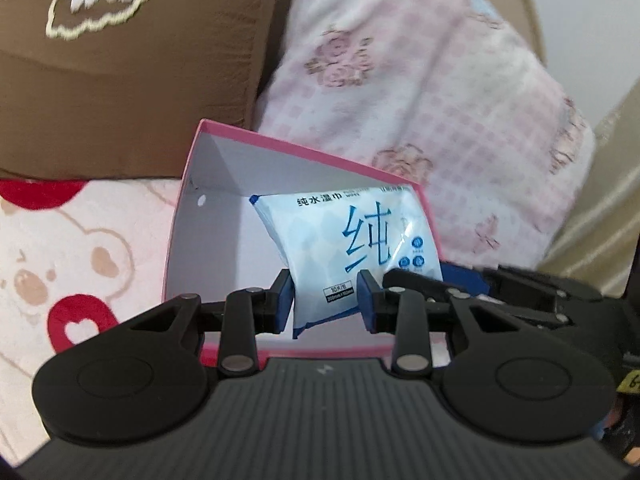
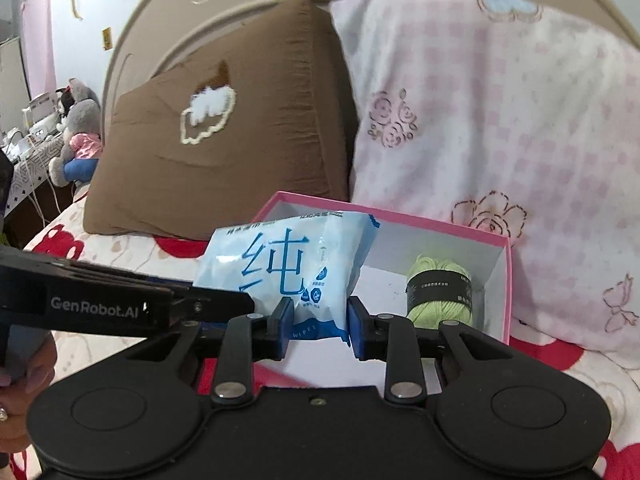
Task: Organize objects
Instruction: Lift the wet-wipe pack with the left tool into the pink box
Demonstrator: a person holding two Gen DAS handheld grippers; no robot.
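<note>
both grippers (image 1: 326,300) (image 2: 320,326) pinch wipes pack (image 2: 288,264) (over pink box (image 2: 506,280)).

Blue-white wipes pack (image 2: 296,268) (upright) over pink box (image 2: 505,280) with green yarn (image 2: 440,292)

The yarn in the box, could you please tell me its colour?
Light green yarn with a black band; the right wrist view shows it best.
</note>
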